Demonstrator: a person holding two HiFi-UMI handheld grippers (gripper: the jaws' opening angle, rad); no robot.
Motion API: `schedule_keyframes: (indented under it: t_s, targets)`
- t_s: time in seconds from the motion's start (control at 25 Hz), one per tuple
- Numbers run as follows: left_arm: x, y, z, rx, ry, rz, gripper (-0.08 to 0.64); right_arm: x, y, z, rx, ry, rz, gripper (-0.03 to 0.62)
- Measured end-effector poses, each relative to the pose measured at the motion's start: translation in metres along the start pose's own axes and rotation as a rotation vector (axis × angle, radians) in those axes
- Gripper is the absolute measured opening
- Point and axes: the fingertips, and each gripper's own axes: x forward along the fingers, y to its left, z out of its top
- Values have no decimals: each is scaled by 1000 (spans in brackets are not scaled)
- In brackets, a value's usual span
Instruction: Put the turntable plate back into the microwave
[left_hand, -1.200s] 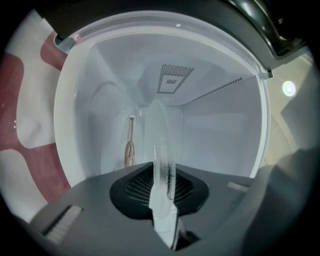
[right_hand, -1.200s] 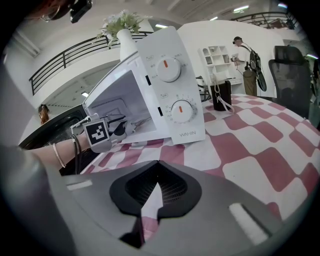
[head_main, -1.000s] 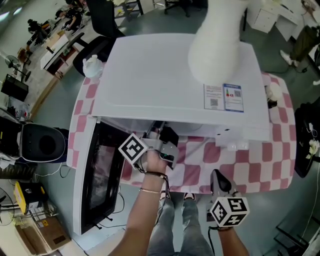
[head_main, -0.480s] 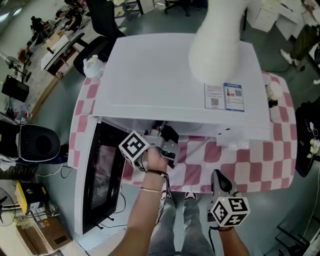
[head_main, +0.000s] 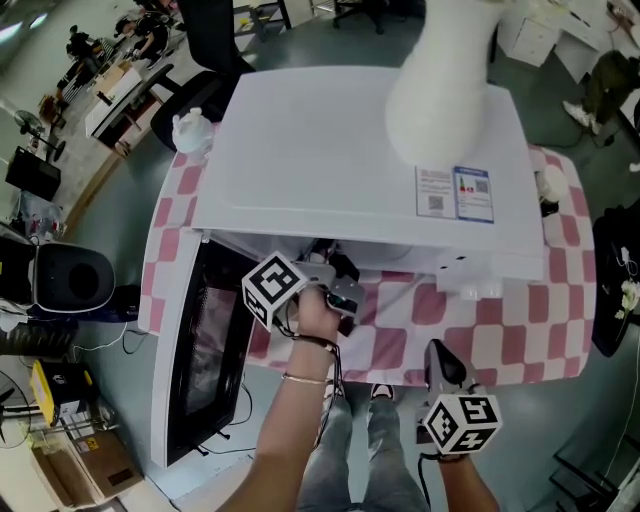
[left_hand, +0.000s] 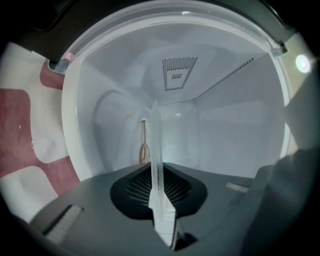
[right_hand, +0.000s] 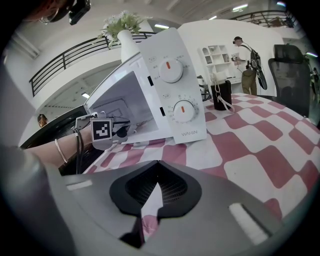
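Note:
The clear glass turntable plate (left_hand: 156, 150) shows edge-on as a thin pale strip between my left gripper's (left_hand: 161, 220) jaws. These jaws have just been closing and now press on its rim. That gripper (head_main: 335, 265) reaches into the mouth of the white microwave (head_main: 360, 150), whose door (head_main: 200, 350) hangs open to the left. In the left gripper view the white cavity (left_hand: 225, 125) with its vent holes fills the background. My right gripper (head_main: 436, 352) is shut and empty, low by the table's front edge, apart from the microwave (right_hand: 170, 85).
A white vase (head_main: 440, 90) stands on top of the microwave. The pink-and-white checked cloth (head_main: 480, 330) covers the table. A dark cup (right_hand: 221, 95) sits on the table beyond the microwave. Office chairs, a bin and boxes lie on the floor around the table.
My left gripper's marker cube has turned a little at the microwave mouth. The right gripper has stayed where it was.

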Motion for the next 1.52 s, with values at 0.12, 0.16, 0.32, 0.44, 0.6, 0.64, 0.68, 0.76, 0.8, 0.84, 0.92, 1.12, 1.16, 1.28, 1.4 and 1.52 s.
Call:
schedule_keyframes:
  t_s: [0.12,0.16,0.32,0.44,0.6,0.64,0.68,0.76,0.8,0.84,0.92,1.12,1.16,1.28,1.4,1.52]
  targets:
    - [0,3,0,3,11,46,25,-1,-1,0,4,-2,-3,9]
    - [0,4,0,9,15,58,28,-1,-1,1,5,-3,-4,9]
    - [2,-3,-1,100,46,77,103,-2,-2,3,5,-9,-5,9]
    - [4,-8,-4,222,87,108,145,-3,-1,6,6,-12,-4,9]
    - [7,-9,-8,346,138,148,172,-5,-2,7,9,-13,-7,9]
    - [8,-9,-8,374,148,156,180,-5,-3,7,9,-13,-7,9]
    - [8,-9,-8,397,156,166,192,-5,-3,7,8,-12,-8,9]
    - [8,-8,-8,423,165,185,209,-6,-4,7,8,-11,-10,9]
    - [8,-7,-7,431,168,193,209,-6,-5,8,8,-10,-11,9]
    - [7,-7,-7,442,169,201,210,-6,-6,7,8,-10,-12,9]
    - [6,-6,-6,475,169,214,227,-6,-7,7,8,-10,-11,9]
    - [5,-7,-5,544,181,225,269,-6,-4,7,4,-6,-6,9]
    - [4,-6,-4,557,183,237,280,-6,-3,6,4,-5,-5,9]
    - [-2,1,-1,618,178,289,310,-6,-1,5,2,-3,-2,9]
    - [-5,2,2,633,173,299,313,-6,-1,2,-2,1,0,9]
    - [-6,2,1,632,177,303,327,-6,1,-1,1,4,2,9]
